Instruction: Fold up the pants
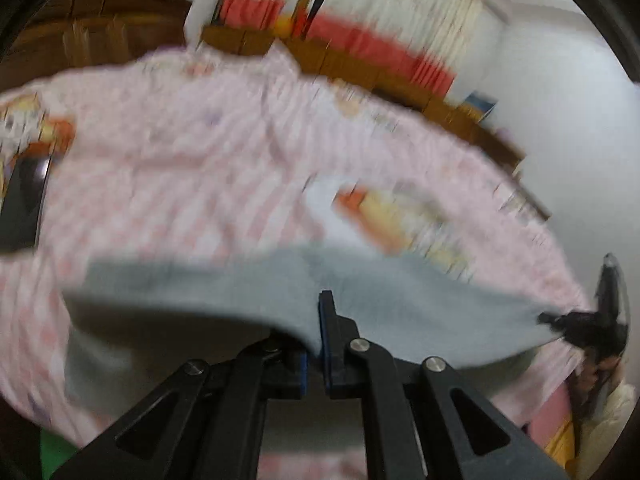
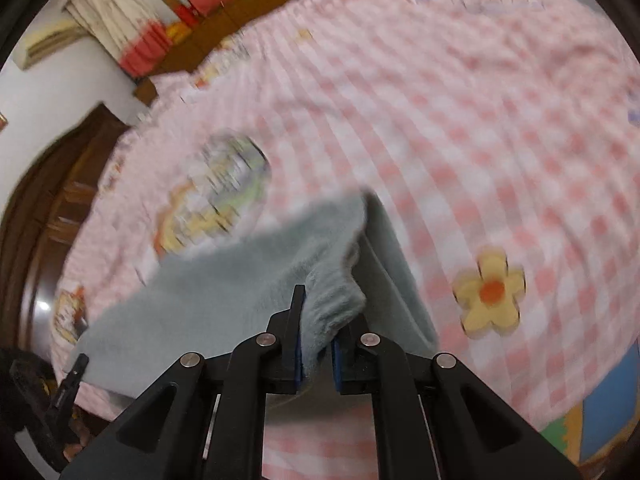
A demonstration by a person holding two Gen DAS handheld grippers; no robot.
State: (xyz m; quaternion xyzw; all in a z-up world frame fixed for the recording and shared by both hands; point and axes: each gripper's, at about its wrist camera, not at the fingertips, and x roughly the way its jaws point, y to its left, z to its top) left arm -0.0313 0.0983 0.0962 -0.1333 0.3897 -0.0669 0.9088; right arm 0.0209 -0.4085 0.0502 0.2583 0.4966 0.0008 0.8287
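Now I am pinching the grey-blue pants (image 1: 224, 284) with both sets of fingers, left (image 1: 316, 344) and right (image 2: 316, 332), lifting one edge stretched between them above the pink checked bed (image 2: 460, 128), the rest hanging beyond.

Grey-blue fleece pants (image 2: 224, 280) — lifted, draped.

The left tongs (image 1: 316, 344) pinch the edge of the grey pants (image 1: 224, 284) above the pink checked bedsheet (image 1: 180, 168).
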